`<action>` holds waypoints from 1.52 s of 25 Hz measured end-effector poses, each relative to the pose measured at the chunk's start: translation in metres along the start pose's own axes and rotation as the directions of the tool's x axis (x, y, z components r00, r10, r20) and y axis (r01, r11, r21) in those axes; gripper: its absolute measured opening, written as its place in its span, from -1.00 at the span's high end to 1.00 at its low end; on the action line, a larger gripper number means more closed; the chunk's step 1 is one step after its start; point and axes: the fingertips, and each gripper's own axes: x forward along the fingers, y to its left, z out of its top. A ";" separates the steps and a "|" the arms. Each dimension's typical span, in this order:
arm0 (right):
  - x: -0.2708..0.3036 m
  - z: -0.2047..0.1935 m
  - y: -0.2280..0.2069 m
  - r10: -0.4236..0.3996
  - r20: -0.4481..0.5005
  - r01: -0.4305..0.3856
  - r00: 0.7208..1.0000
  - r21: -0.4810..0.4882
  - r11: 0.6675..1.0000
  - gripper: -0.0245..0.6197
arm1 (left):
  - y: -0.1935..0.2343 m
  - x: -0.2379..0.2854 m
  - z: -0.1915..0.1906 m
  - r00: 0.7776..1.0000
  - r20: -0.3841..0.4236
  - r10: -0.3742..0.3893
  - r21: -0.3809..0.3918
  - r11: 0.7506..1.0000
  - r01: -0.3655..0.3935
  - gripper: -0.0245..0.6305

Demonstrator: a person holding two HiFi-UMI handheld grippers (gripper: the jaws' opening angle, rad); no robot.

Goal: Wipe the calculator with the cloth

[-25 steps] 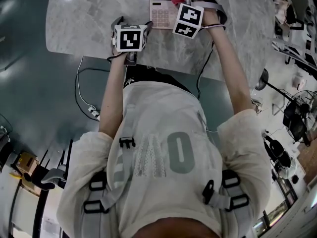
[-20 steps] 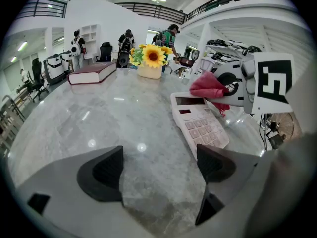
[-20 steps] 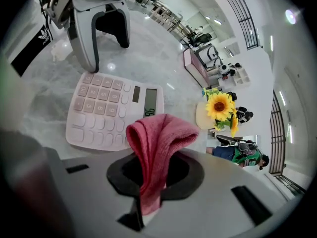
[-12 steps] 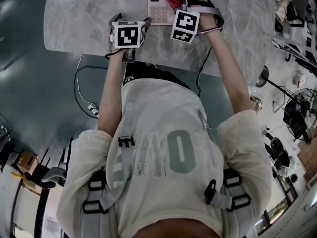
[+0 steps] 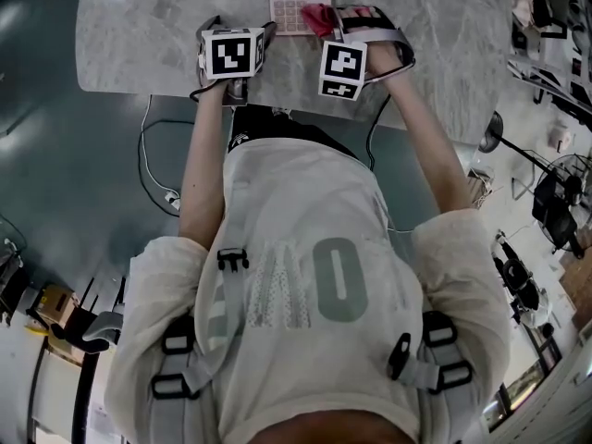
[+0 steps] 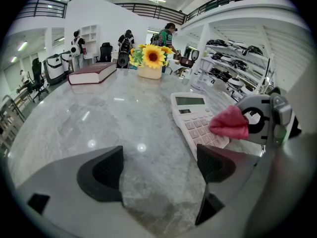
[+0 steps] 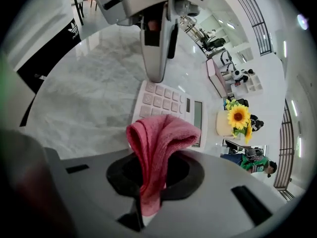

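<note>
Pink-red terry cloth [image 7: 158, 138], folded into a fat little loop. It's clamped tight between the jaws of the right gripper [image 7: 154, 177], and the folded hump pokes out past the tips. The calculator [image 7: 163, 103] lies flat on the grey marble bench [image 5: 148, 44], near the far edge from the person. It's a white desk model with rows of pale keys and a grey display strip at its top end. In the left gripper view the cloth is down over the near right part of the keypad (looks like it's on the keys, though I can't swear to contact).

The left gripper [image 6: 158, 167] has its jaws spread wide with only bare marble between them. Its right jaw is just beside the calculator's near left corner, and I can't tell if it touches. The head view shows both grippers side by side at the near end of the calculator.

Further back on the bench there's a pot of sunflowers [image 6: 151, 58] and a dark red book [image 6: 92, 73] lying flat, well apart from the calculator.
</note>
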 end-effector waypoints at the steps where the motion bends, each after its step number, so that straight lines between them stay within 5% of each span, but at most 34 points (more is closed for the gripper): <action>1: -0.002 0.001 0.004 0.005 0.003 -0.005 1.000 -0.001 1.000 0.76 | 0.000 0.000 0.000 1.000 0.001 0.000 0.000 1.000 0.000 -0.48; 23: -0.016 0.008 0.037 0.033 0.011 -0.033 0.999 -0.004 0.999 0.76 | 0.003 -0.003 -0.002 1.000 0.007 0.012 0.003 1.000 -0.012 -0.48; 33: -0.019 0.006 0.030 0.088 0.037 -0.091 0.995 0.067 0.994 0.76 | 0.001 -0.007 0.001 1.000 0.013 0.012 -0.005 1.000 -0.012 -0.48; 38: -0.022 0.001 0.003 0.045 0.034 -0.048 0.998 0.095 0.994 0.76 | 0.004 -0.013 0.014 0.999 0.018 0.043 -0.013 0.999 -0.043 -0.48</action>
